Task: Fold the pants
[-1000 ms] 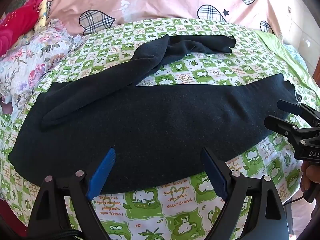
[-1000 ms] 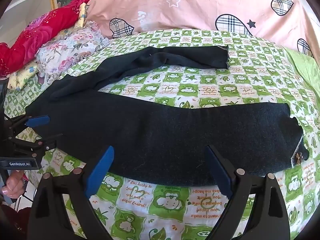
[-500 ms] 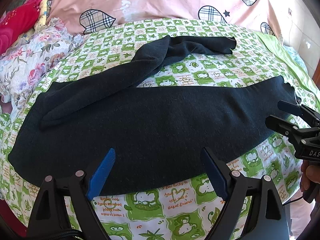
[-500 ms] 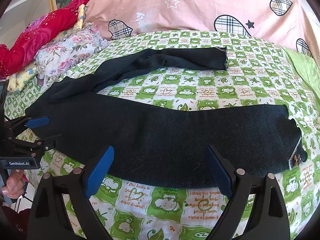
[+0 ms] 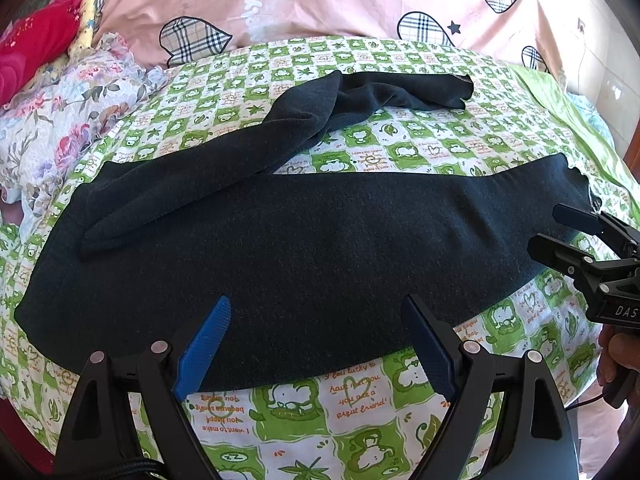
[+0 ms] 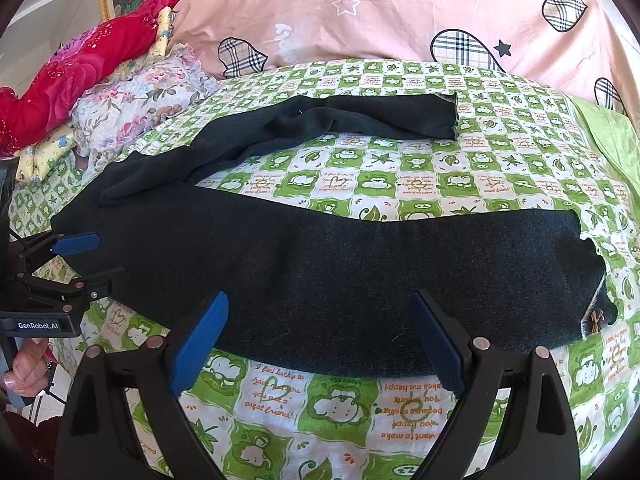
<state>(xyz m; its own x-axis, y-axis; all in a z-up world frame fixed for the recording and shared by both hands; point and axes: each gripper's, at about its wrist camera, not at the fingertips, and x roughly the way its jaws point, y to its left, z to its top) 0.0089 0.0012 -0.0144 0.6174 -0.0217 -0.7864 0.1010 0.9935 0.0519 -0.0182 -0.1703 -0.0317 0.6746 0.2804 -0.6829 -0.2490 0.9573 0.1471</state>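
Dark pants (image 5: 320, 248) lie spread on a green-and-white patterned bed sheet (image 5: 320, 408). The near leg runs left to right, with its hem at the right. The far leg (image 5: 400, 92) is bent and rumpled at the back. The pants also show in the right wrist view (image 6: 360, 280). My left gripper (image 5: 316, 344) is open over the near edge of the pants, holding nothing; it also shows in the right wrist view (image 6: 80, 260). My right gripper (image 6: 320, 344) is open over the near edge, left of the hem (image 6: 592, 304); it also shows in the left wrist view (image 5: 560, 232).
A pink quilt (image 5: 320, 0) with plaid hearts lies at the back. Floral bedding (image 5: 60, 120) and a red cloth (image 5: 32, 48) are piled at the back left. A light green cloth (image 6: 608, 132) lies at the right edge.
Both grippers have moved slightly forward over the pants' near edge. The pants have not moved.
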